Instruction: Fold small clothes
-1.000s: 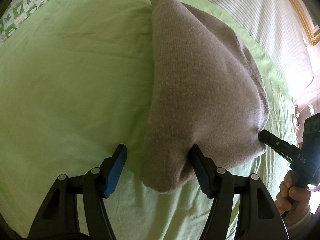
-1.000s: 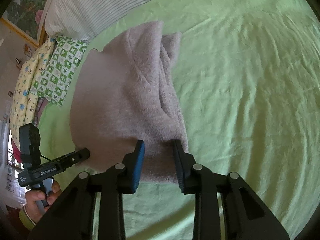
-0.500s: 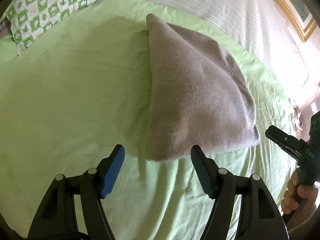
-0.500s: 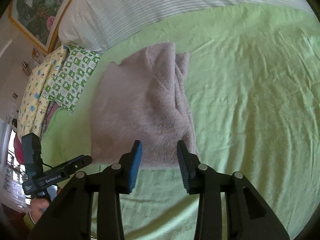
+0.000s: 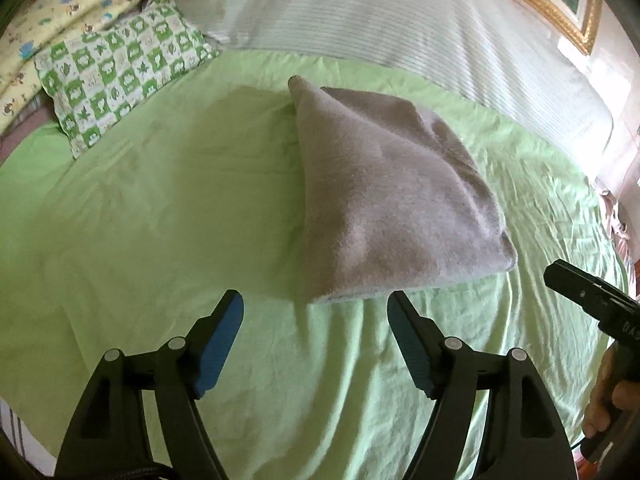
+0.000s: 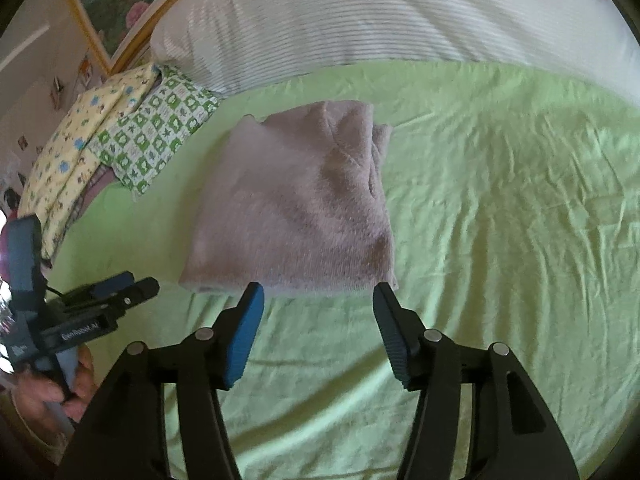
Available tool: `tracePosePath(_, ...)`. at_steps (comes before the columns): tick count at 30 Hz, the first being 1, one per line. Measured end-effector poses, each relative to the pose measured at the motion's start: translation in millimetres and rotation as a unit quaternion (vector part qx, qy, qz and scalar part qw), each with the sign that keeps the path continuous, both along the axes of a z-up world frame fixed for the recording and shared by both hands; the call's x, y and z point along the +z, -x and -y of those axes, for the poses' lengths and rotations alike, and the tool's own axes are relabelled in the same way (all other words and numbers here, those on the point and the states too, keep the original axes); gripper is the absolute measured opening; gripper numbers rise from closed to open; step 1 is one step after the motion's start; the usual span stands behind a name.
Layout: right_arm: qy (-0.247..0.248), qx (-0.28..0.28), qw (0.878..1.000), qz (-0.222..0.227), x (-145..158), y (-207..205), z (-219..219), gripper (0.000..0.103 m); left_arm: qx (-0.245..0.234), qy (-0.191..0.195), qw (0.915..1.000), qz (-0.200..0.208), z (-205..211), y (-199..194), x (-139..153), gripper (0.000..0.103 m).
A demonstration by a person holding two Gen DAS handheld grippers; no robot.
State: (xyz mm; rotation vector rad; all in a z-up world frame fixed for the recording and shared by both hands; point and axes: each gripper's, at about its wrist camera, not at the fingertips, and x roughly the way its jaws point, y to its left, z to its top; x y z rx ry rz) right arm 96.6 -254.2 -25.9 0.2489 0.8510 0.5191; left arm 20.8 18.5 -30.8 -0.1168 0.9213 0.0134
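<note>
A folded grey-pink knitted garment (image 5: 384, 196) (image 6: 296, 200) lies flat on the green bed sheet (image 5: 160, 208). My left gripper (image 5: 316, 300) hovers just in front of the garment's near edge, its jaws opening, nothing between the blue pads. My right gripper (image 6: 318, 290) also hangs just short of that near edge, its jaws opening and empty. In the left wrist view the right gripper (image 5: 556, 272) shows at the right edge, held by a hand (image 5: 604, 400). In the right wrist view the left gripper (image 6: 136, 286) appears at the left, held by a hand (image 6: 44, 392).
A green-and-white checked pillow (image 5: 116, 72) (image 6: 156, 132) and a yellow patterned one (image 6: 76, 152) lie at the sheet's far left. A white striped bolster (image 5: 400, 24) (image 6: 380, 12) runs along the back. A gold-framed picture (image 6: 120, 4) hangs behind.
Both grippers let go of the garment's near edge, opened wider and drew back and up. The garment now lies flat on the sheet.
</note>
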Motion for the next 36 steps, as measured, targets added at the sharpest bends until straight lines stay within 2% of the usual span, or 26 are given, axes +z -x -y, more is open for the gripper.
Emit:
tracePosePath(6,0.006,-0.005,1.0,0.02,7.6,17.6,-1.2,0.067,-0.015,-0.004,0.9998,0.014,6.8,10.8,9.9,0.079)
tracePosePath(11,0.012,-0.01,0.999,0.042,22.3,28.8,-5.0,0.073,-0.024,-0.019,0.9987,0.041,11.5,17.0,31.0,0.082)
tracePosePath(17,0.031,-0.011,0.996,0.085,40.8,40.0,-11.3,0.089,-0.024,-0.01,0.9981,0.055,12.4,18.4,43.5,0.088)
tracePosePath(19,0.04,-0.01,0.994,0.099,41.6,41.1,-13.8,0.093,-0.018,-0.009,0.9981,0.058,12.2,17.7,40.3,0.089)
tracePosePath(27,0.038,-0.003,0.996,0.086,23.5,27.9,-21.8,0.094,-0.009,-0.025,0.9981,0.056,12.5,10.7,18.6,0.089)
tracePosePath(31,0.036,-0.005,0.996,0.08,12.7,20.4,-24.7,0.094,-0.004,-0.048,0.997,0.061,13.7,6.6,10.1,0.09)
tracePosePath(36,0.045,-0.003,0.996,0.076,-2.3,11.4,-30.4,0.094,-0.005,-0.056,0.9973,0.047,16.0,-0.6,-6.4,0.09)
